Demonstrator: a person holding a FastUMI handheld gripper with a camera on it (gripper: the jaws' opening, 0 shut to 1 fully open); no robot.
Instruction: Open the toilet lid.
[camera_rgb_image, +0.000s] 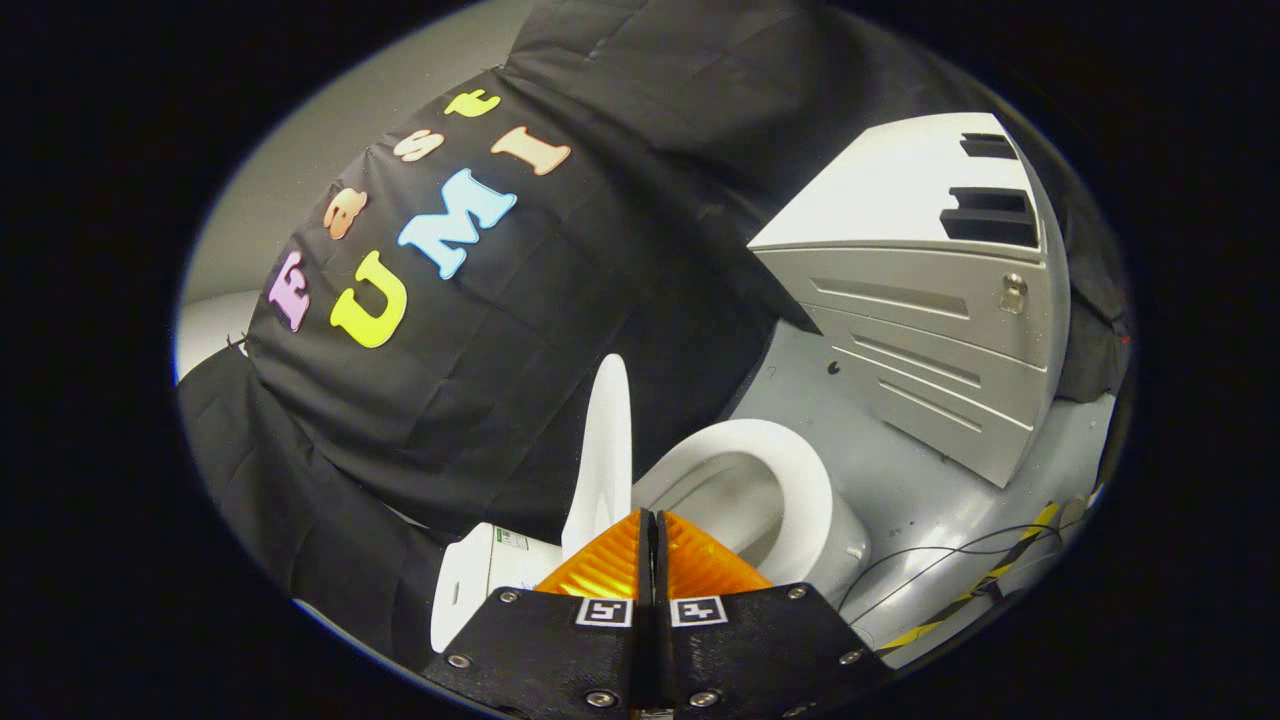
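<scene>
- The tongs (655, 520) sit at the bottom centre of the frame, fingers pressed together with nothing between them.
- The toilet lid (603, 450) stands raised on edge just beyond the fingertips, slightly left.
- The open toilet bowl (770, 490) lies right of it.

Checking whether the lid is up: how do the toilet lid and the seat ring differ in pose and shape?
The toilet lid stands raised, seen edge-on beyond the shut gripper; the seat ring lies flat on the bowl. The lid is a solid panel; the seat ring is open in the middle. Both are white.
</scene>
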